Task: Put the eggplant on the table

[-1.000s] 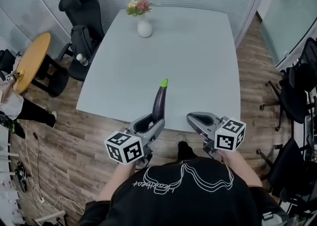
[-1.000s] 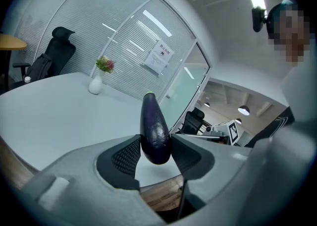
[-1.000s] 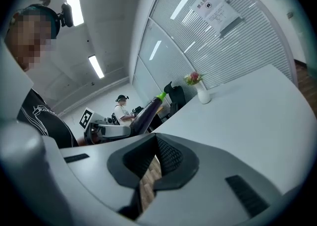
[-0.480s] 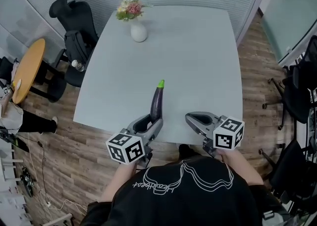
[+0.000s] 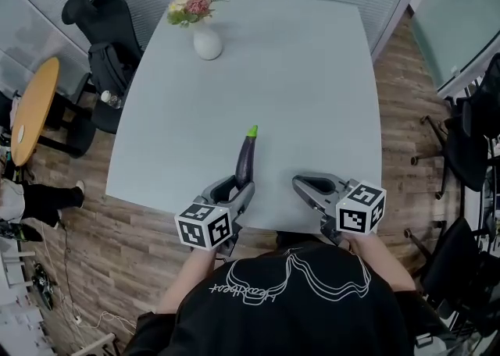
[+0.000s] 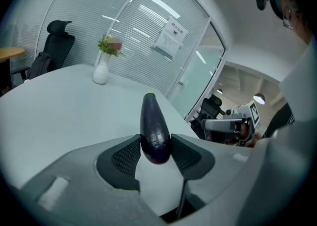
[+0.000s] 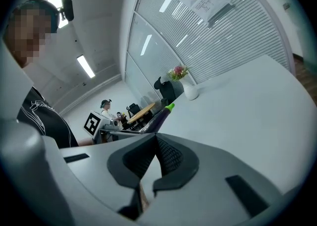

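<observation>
Purple eggplant (image 5: 246, 161), green tip pointing away, juts from the left gripper (image 5: 237, 188) over the near edge of the pale table (image 5: 297, 73) in the head view. The right gripper (image 5: 305, 184) hovers near it, and a white vase (image 5: 207, 42) of flowers stands at the far end. Left gripper view: ribbed pads pinch the eggplant's blunt end from both sides. Right gripper view: pads pressed together at the tips, nothing between them, the eggplant beyond.
</observation>
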Tool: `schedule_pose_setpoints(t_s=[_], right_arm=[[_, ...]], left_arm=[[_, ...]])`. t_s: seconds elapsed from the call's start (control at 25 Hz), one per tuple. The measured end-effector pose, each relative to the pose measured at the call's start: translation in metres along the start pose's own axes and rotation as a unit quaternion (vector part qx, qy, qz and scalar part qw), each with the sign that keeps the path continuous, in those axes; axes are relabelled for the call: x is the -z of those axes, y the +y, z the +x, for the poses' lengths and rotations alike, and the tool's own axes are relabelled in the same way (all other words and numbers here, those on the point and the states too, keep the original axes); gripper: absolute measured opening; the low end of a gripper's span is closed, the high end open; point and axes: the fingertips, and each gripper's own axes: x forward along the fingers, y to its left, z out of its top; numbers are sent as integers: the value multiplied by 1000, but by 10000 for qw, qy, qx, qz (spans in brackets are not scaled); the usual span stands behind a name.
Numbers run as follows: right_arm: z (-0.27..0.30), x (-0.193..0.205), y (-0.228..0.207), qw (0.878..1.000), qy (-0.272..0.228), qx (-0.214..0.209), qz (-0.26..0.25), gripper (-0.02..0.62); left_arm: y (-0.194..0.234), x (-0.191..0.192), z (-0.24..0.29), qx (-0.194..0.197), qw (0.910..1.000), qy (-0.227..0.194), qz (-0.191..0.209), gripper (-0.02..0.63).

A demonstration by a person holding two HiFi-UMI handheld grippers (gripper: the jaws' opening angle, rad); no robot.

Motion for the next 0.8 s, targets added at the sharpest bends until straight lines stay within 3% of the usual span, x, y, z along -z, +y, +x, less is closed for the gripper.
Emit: schedule_pose_setpoints(t_s=[0.8], right_arm=[[-15, 36, -47, 9976, 225, 362, 554, 9]], left_arm=[[44, 62, 62, -409, 9960, 796, 65, 199]])
